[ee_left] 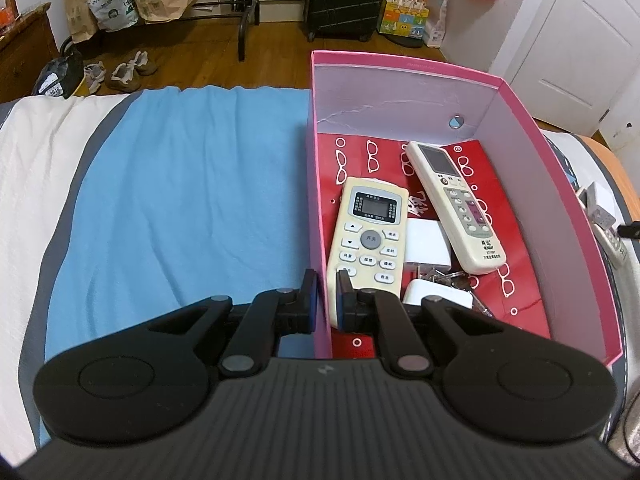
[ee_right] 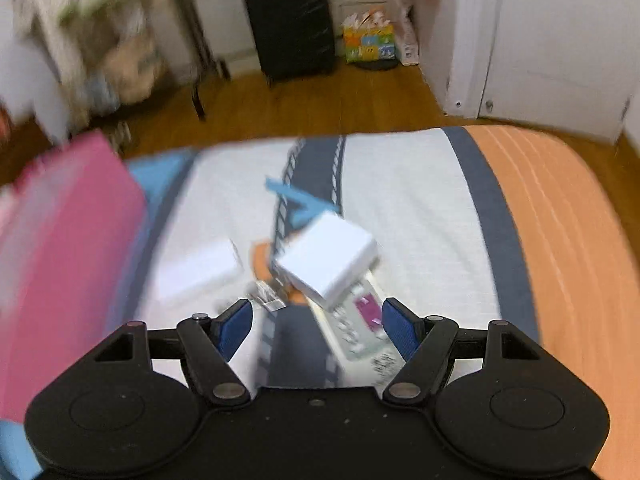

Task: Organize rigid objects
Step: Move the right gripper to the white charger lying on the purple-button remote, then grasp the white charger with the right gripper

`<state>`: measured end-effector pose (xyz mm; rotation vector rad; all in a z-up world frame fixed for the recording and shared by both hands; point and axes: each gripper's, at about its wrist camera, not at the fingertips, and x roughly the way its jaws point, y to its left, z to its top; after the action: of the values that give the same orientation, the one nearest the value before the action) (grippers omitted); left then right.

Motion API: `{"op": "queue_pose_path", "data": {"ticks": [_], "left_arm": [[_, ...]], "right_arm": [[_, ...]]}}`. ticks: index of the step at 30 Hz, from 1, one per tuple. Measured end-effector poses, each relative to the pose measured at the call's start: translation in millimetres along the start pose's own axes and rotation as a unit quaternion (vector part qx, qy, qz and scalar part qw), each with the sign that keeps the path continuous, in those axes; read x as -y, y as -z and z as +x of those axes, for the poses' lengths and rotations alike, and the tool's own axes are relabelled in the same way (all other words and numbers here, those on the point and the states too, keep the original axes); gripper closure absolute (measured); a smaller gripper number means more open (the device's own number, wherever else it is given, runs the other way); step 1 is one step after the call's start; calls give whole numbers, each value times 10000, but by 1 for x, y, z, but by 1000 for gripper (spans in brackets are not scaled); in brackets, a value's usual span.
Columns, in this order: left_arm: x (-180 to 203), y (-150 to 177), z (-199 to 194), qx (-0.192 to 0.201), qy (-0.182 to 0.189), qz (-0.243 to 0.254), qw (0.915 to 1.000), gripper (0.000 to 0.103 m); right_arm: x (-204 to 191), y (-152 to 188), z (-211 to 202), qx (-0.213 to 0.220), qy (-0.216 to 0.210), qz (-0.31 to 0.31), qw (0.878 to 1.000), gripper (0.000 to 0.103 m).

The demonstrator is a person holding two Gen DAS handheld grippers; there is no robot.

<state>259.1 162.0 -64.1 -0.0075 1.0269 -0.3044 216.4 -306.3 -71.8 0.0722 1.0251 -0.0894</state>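
Note:
A pink box (ee_left: 520,168) stands on the bed; it holds a cream remote (ee_left: 366,236), a white remote (ee_left: 456,204), two white chargers (ee_left: 426,246) and keys (ee_left: 444,278). My left gripper (ee_left: 325,300) is shut on the box's left wall, one finger outside, one inside. My right gripper (ee_right: 316,330) is open and empty above the bed, just over a remote (ee_right: 356,328) with a white cube charger (ee_right: 328,258) lying on it. Another white charger (ee_right: 196,272) and small metal pieces (ee_right: 268,298) lie to the left. The pink box (ee_right: 60,248) shows blurred at left.
A blue towel (ee_left: 180,200) covers the bed left of the box. Loose items (ee_left: 604,216) lie on the bed right of the box. The orange bed edge (ee_right: 568,260) runs along the right. A black suitcase (ee_right: 292,20), bags and shoes (ee_left: 128,70) stand on the wooden floor beyond.

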Motion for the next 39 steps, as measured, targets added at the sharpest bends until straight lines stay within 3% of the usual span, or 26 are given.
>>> {"op": "queue_pose_path", "data": {"ticks": [2, 8, 12, 15, 19, 22, 26, 27, 30, 33, 34, 35, 39], "left_arm": [[0, 0, 0, 0, 0, 5, 10000, 95], [-1, 0, 1, -4, 8, -10, 10000, 94], [-1, 1, 2, -5, 13, -2, 10000, 94], [-1, 1, 3, -9, 27, -21, 10000, 94], [0, 4, 6, -46, 45, -38, 10000, 94], [2, 5, 5, -50, 42, -21, 10000, 94], [1, 5, 3, -39, 52, -47, 10000, 94], [2, 4, 3, -31, 51, -51, 10000, 94], [1, 3, 2, -28, 61, -64, 10000, 94], [-2, 2, 0, -22, 108, -133, 9999, 94], [-3, 2, 0, -20, 120, -134, 9998, 94], [-3, 2, 0, -15, 130, -129, 9998, 94], [-4, 2, 0, -16, 143, -127, 9998, 94]], "right_arm": [[-9, -1, 15, -182, 224, -359, 9989, 27], [-5, -20, 39, -282, 365, -192, 9988, 27], [1, -8, 52, -388, 478, -226, 9978, 26], [-1, -5, 48, -309, 498, -239, 9980, 26], [-5, -1, 40, -357, 485, -346, 9976, 33], [-10, 1, 29, -368, 505, -457, 9970, 28], [-11, -5, 12, 97, 200, -348, 9991, 23], [-9, -9, 12, 283, 172, -306, 9990, 15], [-8, -17, 24, 703, 600, -332, 9952, 8], [-2, -23, 40, 642, 386, -301, 9967, 13], [-1, -24, 43, 581, 264, -244, 9977, 25], [0, -24, 44, 581, 137, -169, 9981, 26], [-3, -21, 41, 600, 285, -61, 9978, 26]]}}
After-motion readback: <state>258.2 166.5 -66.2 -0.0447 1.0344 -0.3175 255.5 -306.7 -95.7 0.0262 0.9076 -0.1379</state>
